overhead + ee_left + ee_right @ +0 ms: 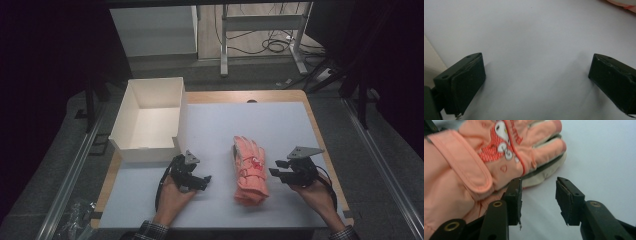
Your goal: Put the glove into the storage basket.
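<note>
Peach-pink padded fabric, that's what this one is about: a pair of ski gloves (249,170) stacked one on the other, lying flat on the pale mat (260,125) with the fingers pointing away from the person and the cuffs toward them. There's a little cartoon patch and a wrist strap on the top one, easy to see in the right gripper view.

The right claw (278,167) sits just beside the gloves, on their outer edge about level with the strap. Its jaws are parted with only bare mat between them, and one pad looks to be right up against the glove's side, maybe touching, hard to call. So it's released, holding nothing.

The left claw (204,180) is on the other side of the gloves, near them but clearly apart. Jaws spread wide over plain mat, also gripping nothing. A sliver of pink peeks in at the far corner of its own camera.

Beyond the left claw, further up and away from the person, there's an open white cardboard box (131,107) with nothing visible inside.

My read: basically nothing is done yet. Gloves haven't been lifted, and the box looks like the likely destination. What's left is the whole job: close on the gloves, pick them up, carry them over, drop them in.
</note>
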Demonstrator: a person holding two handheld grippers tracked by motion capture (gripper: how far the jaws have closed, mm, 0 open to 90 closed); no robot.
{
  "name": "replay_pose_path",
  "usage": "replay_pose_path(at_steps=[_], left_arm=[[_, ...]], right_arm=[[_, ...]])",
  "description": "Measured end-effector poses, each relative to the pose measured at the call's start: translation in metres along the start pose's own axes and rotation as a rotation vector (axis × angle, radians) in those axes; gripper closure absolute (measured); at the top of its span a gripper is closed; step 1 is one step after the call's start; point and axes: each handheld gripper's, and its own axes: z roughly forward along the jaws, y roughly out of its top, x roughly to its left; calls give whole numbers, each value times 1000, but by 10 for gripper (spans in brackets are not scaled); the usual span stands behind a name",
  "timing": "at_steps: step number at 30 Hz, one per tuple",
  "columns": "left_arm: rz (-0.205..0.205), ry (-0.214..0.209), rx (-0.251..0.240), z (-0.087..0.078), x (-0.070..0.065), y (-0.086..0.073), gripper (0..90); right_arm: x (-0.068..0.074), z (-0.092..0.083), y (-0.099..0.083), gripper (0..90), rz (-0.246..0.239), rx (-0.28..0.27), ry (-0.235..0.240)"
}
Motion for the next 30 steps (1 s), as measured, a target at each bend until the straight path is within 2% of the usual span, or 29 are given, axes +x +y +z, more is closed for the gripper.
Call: replay_pose_path(at_steps=[4,10,16,23,30], left_arm=[[-1,0,0,0,0,0,9],[0,0,0,0,0,0,9],[0,0,0,0,0,0,9],[0,0,0,0,0,0,10],[0,0,0,0,0,0,9]], right_arm=[[1,2,-8,615,5,-1,8],[7,7,-24,733,-4,15,25],[13,10,-35,856,26,13,54],[30,14,-48,865,-6,3,90],[42,21,-46,864,-31,-6,113]])
